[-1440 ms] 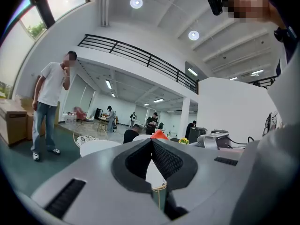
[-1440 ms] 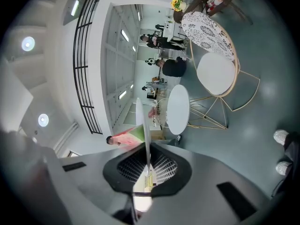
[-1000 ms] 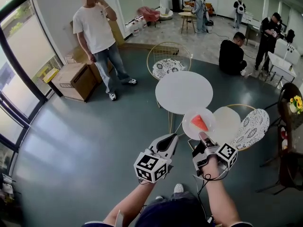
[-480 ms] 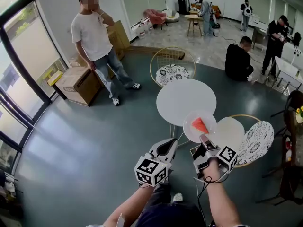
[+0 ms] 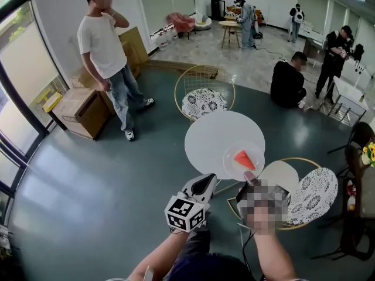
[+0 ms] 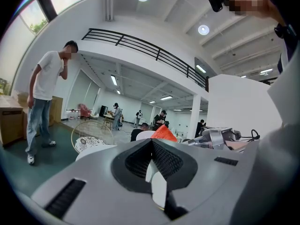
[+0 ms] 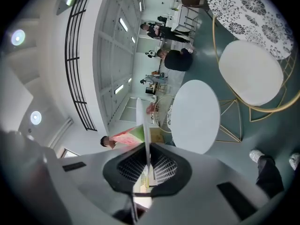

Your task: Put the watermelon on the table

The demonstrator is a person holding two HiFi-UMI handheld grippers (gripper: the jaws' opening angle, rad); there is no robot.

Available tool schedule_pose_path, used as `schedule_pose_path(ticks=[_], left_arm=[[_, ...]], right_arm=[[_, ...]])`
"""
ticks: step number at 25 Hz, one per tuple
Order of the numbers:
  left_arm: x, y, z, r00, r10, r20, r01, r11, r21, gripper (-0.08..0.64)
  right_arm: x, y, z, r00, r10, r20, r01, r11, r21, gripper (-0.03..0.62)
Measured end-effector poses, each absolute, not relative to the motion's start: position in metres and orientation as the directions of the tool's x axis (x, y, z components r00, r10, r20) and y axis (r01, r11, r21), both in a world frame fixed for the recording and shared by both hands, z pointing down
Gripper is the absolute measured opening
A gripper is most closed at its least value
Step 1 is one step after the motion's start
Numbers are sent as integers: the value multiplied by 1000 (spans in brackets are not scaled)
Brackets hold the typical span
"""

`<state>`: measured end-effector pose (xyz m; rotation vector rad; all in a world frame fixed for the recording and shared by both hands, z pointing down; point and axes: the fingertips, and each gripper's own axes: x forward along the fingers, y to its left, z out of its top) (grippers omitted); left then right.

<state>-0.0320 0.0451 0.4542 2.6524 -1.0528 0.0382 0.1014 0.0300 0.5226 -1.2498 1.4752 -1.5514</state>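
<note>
Over the near-right edge of the round white bench [image 5: 214, 138] hangs the plate [image 5: 233, 167] w/ watermelon slice [image 5: 245, 159] on top, prob. held level so it won't slide; right gripper [image 5: 249, 178] fingers clamp the plate rim; left gripper [image 5: 207, 184] fingers closed, empty, just alongside

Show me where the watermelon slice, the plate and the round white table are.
watermelon slice [image 5: 245, 159], head view, middle of the red flesh.
plate [image 5: 231, 164], head view, bare left part beside the slice.
round white table [image 5: 208, 139], head view, bare top.
</note>
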Motion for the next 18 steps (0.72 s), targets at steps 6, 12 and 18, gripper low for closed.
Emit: schedule_pose_path(ticks=[6, 12, 18], left_arm=[[-42, -32, 459, 760, -634, 141, -645, -710, 283, 5], [-46, -95, 463, 786, -603, 140, -614, -731, 298, 5], [-48, -133, 464, 807, -573, 146, -587, -747, 313, 5]], right_arm=[[90, -38, 523, -309, -926, 216, -142, -180, -973, 21], [89, -92, 522, -277, -934, 226, -165, -185, -969, 21], [85, -126, 522, -258, -938, 231, -140, -200, -970, 21]])
